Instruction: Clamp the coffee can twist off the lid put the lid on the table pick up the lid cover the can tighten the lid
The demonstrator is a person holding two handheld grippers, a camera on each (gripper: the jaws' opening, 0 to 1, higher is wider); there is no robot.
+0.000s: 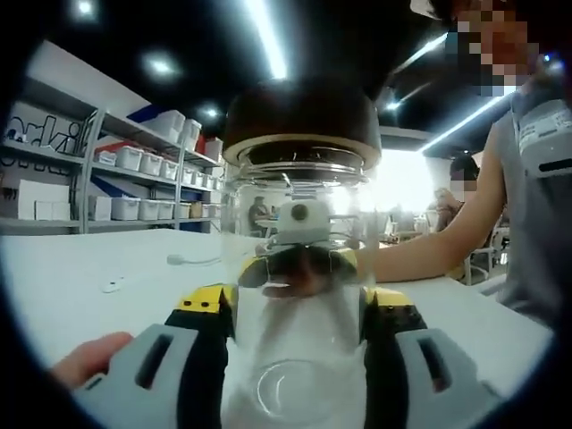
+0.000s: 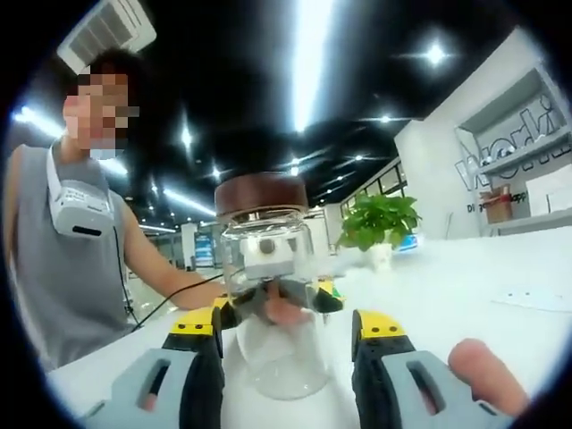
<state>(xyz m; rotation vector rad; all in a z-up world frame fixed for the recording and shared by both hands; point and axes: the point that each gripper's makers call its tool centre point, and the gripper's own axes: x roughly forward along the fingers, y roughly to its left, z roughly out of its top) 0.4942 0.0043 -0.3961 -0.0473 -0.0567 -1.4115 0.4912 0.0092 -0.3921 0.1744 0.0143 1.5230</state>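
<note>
The coffee can (image 1: pixel 299 349) is a clear glass jar with a dark brown lid (image 1: pixel 299 121) seated on top, standing upright on the white table (image 1: pixel 107 259). My left gripper (image 1: pixel 299 304) is shut on the jar's body, a yellow-tipped jaw pressed to each side. Through the glass I see my right gripper (image 1: pixel 299 259) facing it. From the other side, the jar (image 2: pixel 273 349) with its lid (image 2: pixel 262 192) stands between the jaws of my right gripper (image 2: pixel 290 326), which is open with a gap on each side. The left gripper (image 2: pixel 277 299) clamps the jar from behind.
A person in a grey sleeveless top (image 2: pixel 63 268) stands close at the table, one arm (image 1: pixel 438 250) stretched toward the jar. Shelves of white bins (image 1: pixel 143 161) line the far wall. A cable (image 1: pixel 192 261) lies on the table, and a potted plant (image 2: pixel 380 219) stands beyond.
</note>
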